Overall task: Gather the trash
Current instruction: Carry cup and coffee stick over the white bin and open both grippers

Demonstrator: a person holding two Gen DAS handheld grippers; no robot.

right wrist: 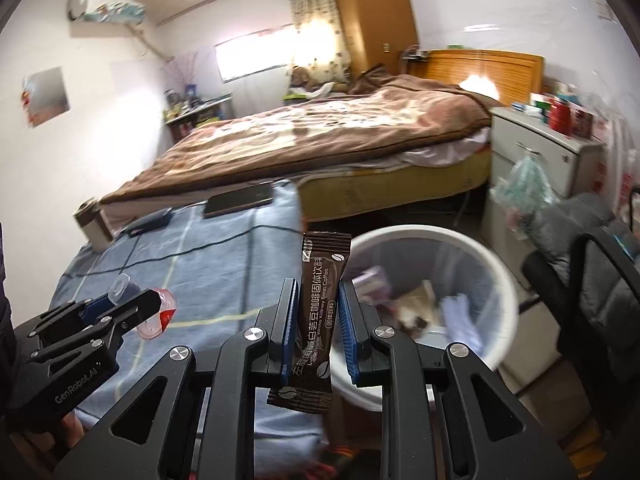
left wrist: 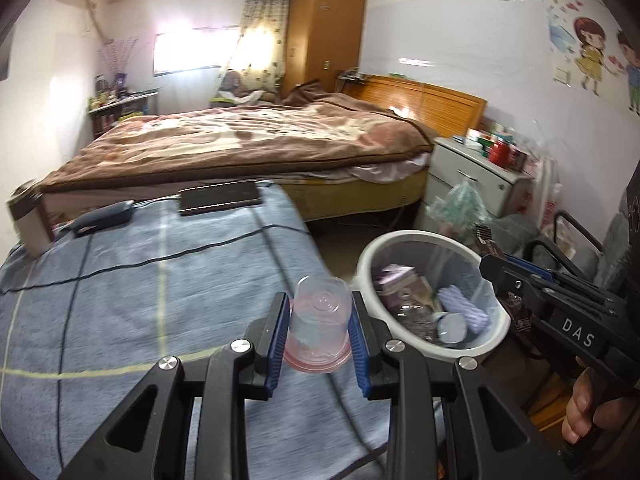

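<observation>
A clear plastic cup [left wrist: 318,322] is being gripped upside down by the left tool [left wrist: 319,334], and a brown coffee sachet [right wrist: 318,316] is being pinched by the right tool [right wrist: 319,332]. The white bin [left wrist: 432,240], at two o'clock off the blue-covered surface [left wrist: 120,300], is already holding trash; both pieces are judged not yet dropped.

The white bin [right wrist: 496,264] gapes open-topped, hemmed by the blue-blanketed table [right wrist: 192,264] and a black chair [right wrist: 592,280].
</observation>
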